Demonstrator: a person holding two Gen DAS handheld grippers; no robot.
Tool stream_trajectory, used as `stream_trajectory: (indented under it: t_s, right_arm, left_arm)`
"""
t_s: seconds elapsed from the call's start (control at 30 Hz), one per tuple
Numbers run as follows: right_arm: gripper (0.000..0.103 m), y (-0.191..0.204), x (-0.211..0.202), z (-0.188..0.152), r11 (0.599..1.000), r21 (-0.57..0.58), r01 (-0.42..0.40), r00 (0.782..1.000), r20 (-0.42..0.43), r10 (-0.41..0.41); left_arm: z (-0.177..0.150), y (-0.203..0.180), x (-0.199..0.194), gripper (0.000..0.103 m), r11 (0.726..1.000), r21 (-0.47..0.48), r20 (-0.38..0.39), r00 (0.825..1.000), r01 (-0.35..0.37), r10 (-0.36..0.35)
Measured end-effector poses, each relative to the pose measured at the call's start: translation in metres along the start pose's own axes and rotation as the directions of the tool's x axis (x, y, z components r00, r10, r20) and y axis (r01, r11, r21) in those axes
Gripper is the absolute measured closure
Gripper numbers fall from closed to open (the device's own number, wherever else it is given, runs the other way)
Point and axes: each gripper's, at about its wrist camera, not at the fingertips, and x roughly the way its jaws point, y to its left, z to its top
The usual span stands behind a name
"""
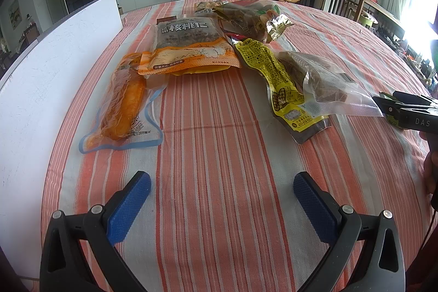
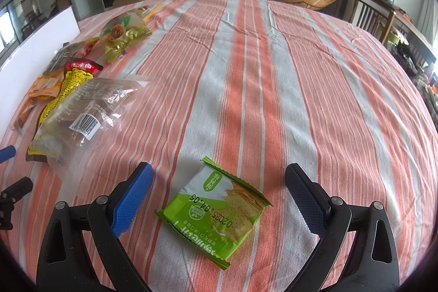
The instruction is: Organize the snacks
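While the right gripper [image 2: 219,199] hangs wide open and empty around a green cracker packet [image 2: 215,212] lying flat on the striped tablecloth [image 2: 273,73], closing could crush the crackers — or skid off the slick wrapper; the left gripper [image 1: 221,193] also gapes empty.

- Right gripper [image 1: 383,103] cut off at 3 o'clock edge of left wrist view; jaw stance not readable there.
- Green cracker packet [image 1: 392,120] mostly hidden behind that gripper; only slivers seen.
- Left gripper [image 2: 6,152] clipped at 9 o'clock edge of right wrist view; one blue pad tip shown.
- Red packet [image 2: 82,67] largely covered by yellow packet [image 2: 68,86].
- Small print on clear bag [image 2: 90,103] too blurred to read.
- Pile's far packets [image 1: 208,6] at 12 o'clock overlapped, contents unclear.
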Motion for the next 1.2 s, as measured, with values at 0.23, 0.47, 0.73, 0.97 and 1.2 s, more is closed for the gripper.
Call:
stream_trajectory:
  t_s: [0.23, 0.47, 0.73, 0.97, 1.2]
  right_arm:
    - [0.004, 0.000, 0.000, 0.000, 1.000, 0.000, 0.000, 1.000, 0.000, 0.000]
    - [0.004, 0.000, 0.000, 0.000, 1.000, 0.001, 0.000, 1.000, 0.001, 0.000]
    - [0.004, 0.000, 0.000, 0.000, 1.000, 0.002, -0.001, 1.000, 0.002, 0.001]
    - [0.004, 0.000, 0.000, 0.000, 1.000, 0.002, 0.000, 1.000, 0.002, 0.000]
    - [0.004, 0.000, 0.000, 0.000, 1.000, 0.003, 0.001, 1.000, 0.002, -0.001]
  left_arm:
    - [0.000, 0.000, 0.000, 0.000, 1.000, 0.000, 0.000, 1.000, 0.000, 0.000]
    - [0.000, 0.000, 0.000, 0.000, 1.000, 0.000, 0.000, 1.000, 0.000, 0.000]
    - [-0.011, 0.027, -0.030, 0.000, 0.981, -0.109, 0.022, 0.987, 0.159, -0.157]
    - [0.047, 0.074, -0.029, 0.004, 0.994, -0.111, -0.003, 1.000, -0.019, 0.019]
    - [0.086, 0.089, 0.048, 0.015, 0.995, 0.011, -0.164, 0.981, -0.101, 0.101]
